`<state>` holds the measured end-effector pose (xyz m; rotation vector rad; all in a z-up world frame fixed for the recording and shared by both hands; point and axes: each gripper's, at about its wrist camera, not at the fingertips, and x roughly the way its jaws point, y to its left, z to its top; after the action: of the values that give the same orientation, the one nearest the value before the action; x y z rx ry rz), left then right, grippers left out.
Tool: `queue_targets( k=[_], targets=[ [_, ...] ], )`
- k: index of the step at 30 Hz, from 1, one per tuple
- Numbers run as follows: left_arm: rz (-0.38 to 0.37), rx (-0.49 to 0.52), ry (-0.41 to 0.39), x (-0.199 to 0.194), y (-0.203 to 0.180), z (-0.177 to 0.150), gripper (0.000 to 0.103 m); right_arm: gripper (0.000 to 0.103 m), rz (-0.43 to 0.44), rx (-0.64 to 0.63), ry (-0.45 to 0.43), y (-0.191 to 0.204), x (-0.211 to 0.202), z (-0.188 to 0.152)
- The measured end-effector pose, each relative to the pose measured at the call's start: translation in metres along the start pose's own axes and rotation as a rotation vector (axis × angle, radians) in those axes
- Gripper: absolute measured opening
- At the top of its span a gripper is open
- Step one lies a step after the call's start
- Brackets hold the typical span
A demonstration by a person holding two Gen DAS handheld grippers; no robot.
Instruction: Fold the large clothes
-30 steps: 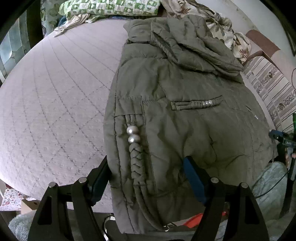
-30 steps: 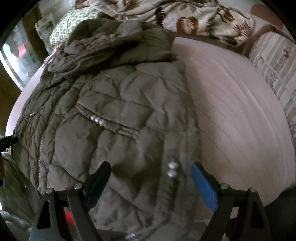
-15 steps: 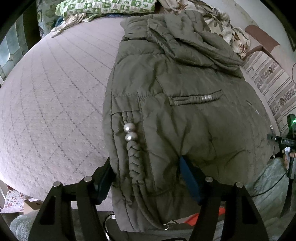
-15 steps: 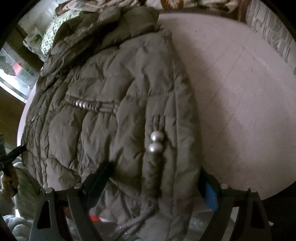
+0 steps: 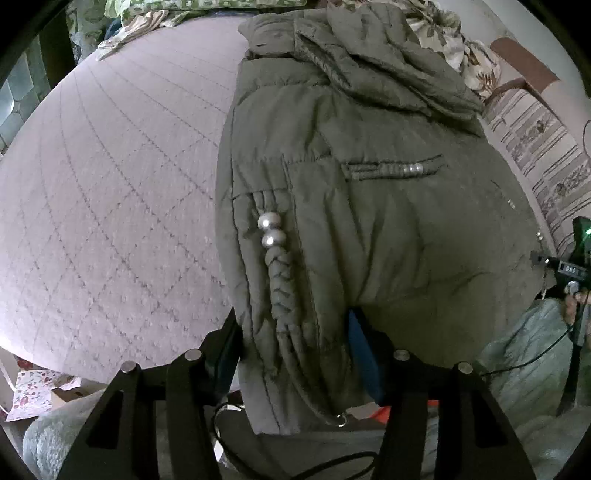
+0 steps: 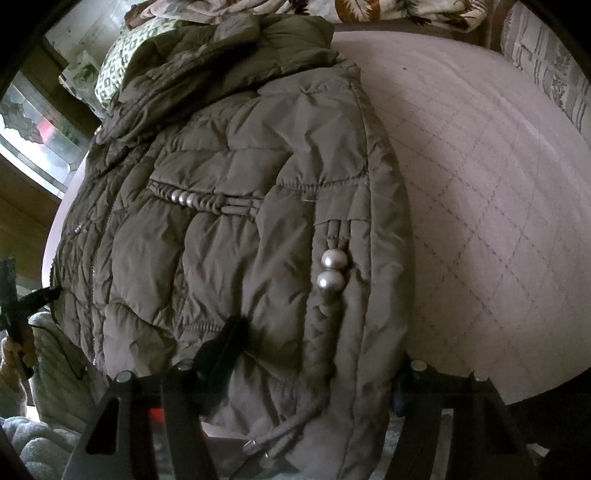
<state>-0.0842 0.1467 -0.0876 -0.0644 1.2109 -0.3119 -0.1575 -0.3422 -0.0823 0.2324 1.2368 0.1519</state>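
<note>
Two hand-held grippers close in on the hem of one olive quilted jacket (image 5: pixel 369 221) that lies flat on a bed with a pale quilted mattress cover (image 5: pixel 110 203), its hood toward the top of both frames.

In the left wrist view, the left hand-held gripper (image 5: pixel 295 339) has its jaws spread apart, one on each side of the jacket's lower corner, with the fabric and a braided cord (image 5: pixel 282 295) carrying two silver beads (image 5: pixel 270 229) between them.

In the right wrist view, the right hand-held gripper (image 6: pixel 310 358) likewise stands open, straddling the opposite hem corner; its dark finger (image 6: pixel 225 347) presses into the padding, the other finger lies mostly hidden behind the jacket's edge.

A slit pocket (image 6: pixel 207 201), trimmed with small beads, sits mid-frame; its contents cannot be seen.

A green patterned pillow (image 6: pixel 122 66) lies at upper left, a leaf-print blanket (image 6: pixel 388 11) along the top edge.
</note>
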Motion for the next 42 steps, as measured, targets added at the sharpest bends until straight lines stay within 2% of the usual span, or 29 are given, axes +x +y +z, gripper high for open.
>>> queue_targets(
  k=[3,4,5,7,9,12,15,17,21,24,25,26,32,42],
  targets=[
    [-0.002,0.005,0.01,0.007,-0.003,0.002,0.066,0.068,-0.005,-0.014,0.005,-0.002,0.001,0.002],
    [-0.01,0.006,0.015,0.01,-0.005,0.003,0.075,0.068,-0.006,-0.016,0.009,-0.002,0.001,0.004],
    [-0.032,0.009,0.022,0.015,-0.009,0.004,0.09,0.068,-0.006,-0.016,0.011,-0.003,0.003,0.005],
    [-0.036,0.057,0.04,0.027,-0.021,0.005,0.103,0.068,-0.013,-0.025,0.012,-0.002,0.006,0.008],
    [0.076,0.122,0.058,0.041,-0.039,0.005,0.103,0.068,-0.023,-0.038,0.007,0.002,0.009,0.01],
    [0.048,0.063,0.05,0.041,-0.036,0.01,0.103,0.068,-0.031,-0.045,-0.003,0.007,0.011,0.011],
    [0.039,0.025,0.029,0.036,-0.032,0.01,0.091,0.063,-0.018,-0.046,-0.013,0.01,0.011,0.009],
    [0.005,-0.021,0.013,0.029,-0.022,0.008,0.079,0.06,-0.004,-0.045,-0.017,0.01,0.01,0.009],
    [-0.088,-0.126,-0.01,0.024,-0.006,0.009,0.063,0.057,0.013,-0.044,-0.021,0.007,0.006,0.008],
    [-0.139,-0.152,-0.026,0.023,-0.003,0.007,0.043,0.052,0.014,-0.047,-0.025,0.008,0.004,0.009],
    [-0.174,-0.163,-0.035,0.021,-0.001,0.004,0.033,0.049,0.016,-0.046,-0.028,0.009,0.002,0.01],
    [-0.196,-0.173,-0.042,0.021,-0.001,0.004,0.029,0.045,0.02,-0.044,-0.032,0.008,0.001,0.01],
    [-0.206,-0.158,-0.076,0.006,0.001,0.005,0.024,0.029,0.097,-0.014,-0.09,0.003,-0.023,0.014],
    [-0.193,-0.092,-0.177,-0.046,-0.011,0.027,0.023,0.022,0.137,-0.074,-0.158,0.023,-0.05,0.034]
  ],
)
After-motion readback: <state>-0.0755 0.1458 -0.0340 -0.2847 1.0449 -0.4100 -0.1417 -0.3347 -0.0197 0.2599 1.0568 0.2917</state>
